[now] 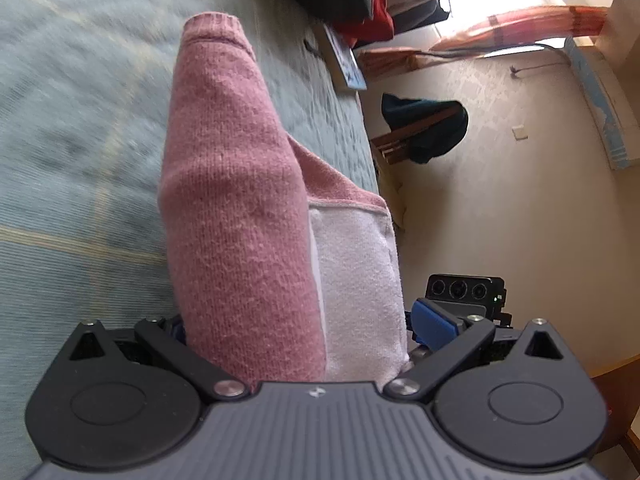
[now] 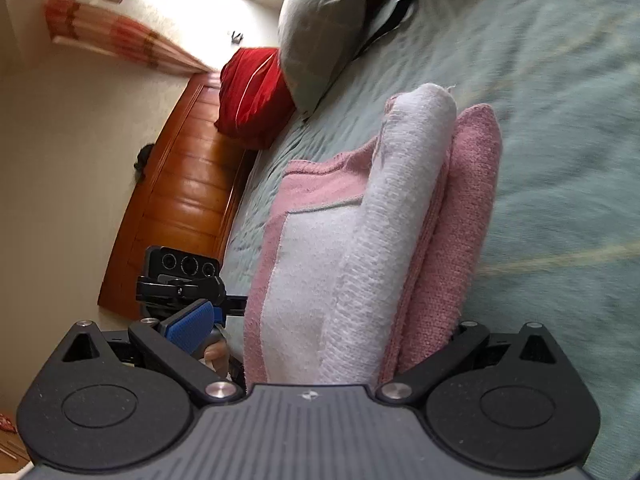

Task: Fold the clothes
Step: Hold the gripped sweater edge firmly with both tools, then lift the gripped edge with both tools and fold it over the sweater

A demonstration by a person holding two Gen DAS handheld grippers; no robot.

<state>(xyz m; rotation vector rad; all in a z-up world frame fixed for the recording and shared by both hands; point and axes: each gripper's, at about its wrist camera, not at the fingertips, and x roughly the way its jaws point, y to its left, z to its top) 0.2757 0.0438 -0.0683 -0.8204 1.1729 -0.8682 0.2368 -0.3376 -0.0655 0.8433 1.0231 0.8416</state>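
Left wrist view: the left hand-held gripper (image 1: 296,344) is clamped on a folded pink sweater (image 1: 236,216), whose thick roll fills the space between the jaws and hides both fingertips; the garment's white inner face (image 1: 356,280) shows on the right of the roll, and its ribbed cuff points away from the camera. The sweater is held up over a bed (image 1: 80,152) covered in a pale green quilt. The other tool's blue pad (image 1: 436,320) and its camera head (image 1: 464,290) sit just right of the white fabric. Beyond the bed edge lie a book (image 1: 346,66), a wooden chair draped with dark cloth (image 1: 428,128), and an orange curtain (image 1: 520,28).

Right wrist view: the right hand-held gripper (image 2: 352,344) is likewise closed on the pink sweater (image 2: 460,208), here bunched in several layers with a white fold (image 2: 384,216) uppermost; the fabric blocks sight of the fingertips. The left tool's blue pad (image 2: 192,326) is just beside the garment's left edge, with a fingertip of the person (image 2: 216,354) below it. Further off on the bed (image 2: 560,120) rest a grey pillow (image 2: 320,28) and a red cushion (image 2: 252,92), against a wooden headboard (image 2: 180,200).
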